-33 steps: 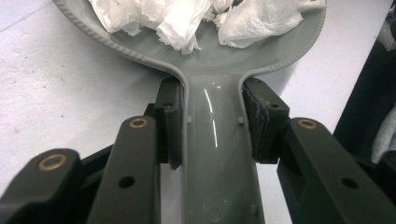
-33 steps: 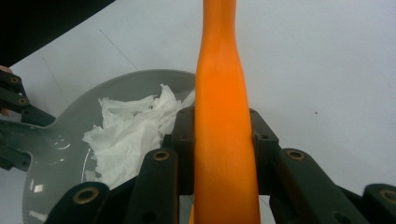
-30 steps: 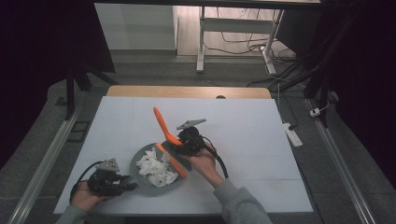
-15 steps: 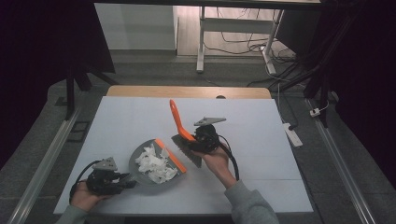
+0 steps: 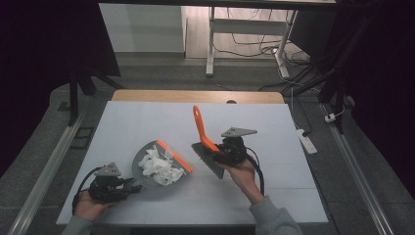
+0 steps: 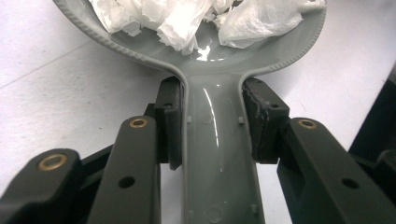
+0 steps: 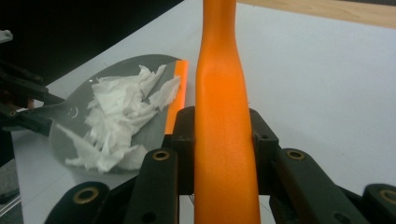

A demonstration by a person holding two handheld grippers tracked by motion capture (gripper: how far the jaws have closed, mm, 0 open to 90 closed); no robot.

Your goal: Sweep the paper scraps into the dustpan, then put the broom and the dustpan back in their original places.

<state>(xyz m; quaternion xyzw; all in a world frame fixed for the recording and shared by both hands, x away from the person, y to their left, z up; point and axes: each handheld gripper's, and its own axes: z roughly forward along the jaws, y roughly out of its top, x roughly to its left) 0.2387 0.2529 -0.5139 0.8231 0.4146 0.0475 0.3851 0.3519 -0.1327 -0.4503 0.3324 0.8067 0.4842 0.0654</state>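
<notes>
Low at the left of the high view, the left gripper pinches the grey handle of the dustpan; its pads press on both sides of the handle in the left gripper view; the pan lies on the white table, with crumpled white paper inside and an orange lip at its upper right edge; near the centre, just right of the pan and apart from it, the right gripper is clamped on the orange handle of the brush, which rises toward the upper part of the frame; its dark bristles hang at the lower side.
</notes>
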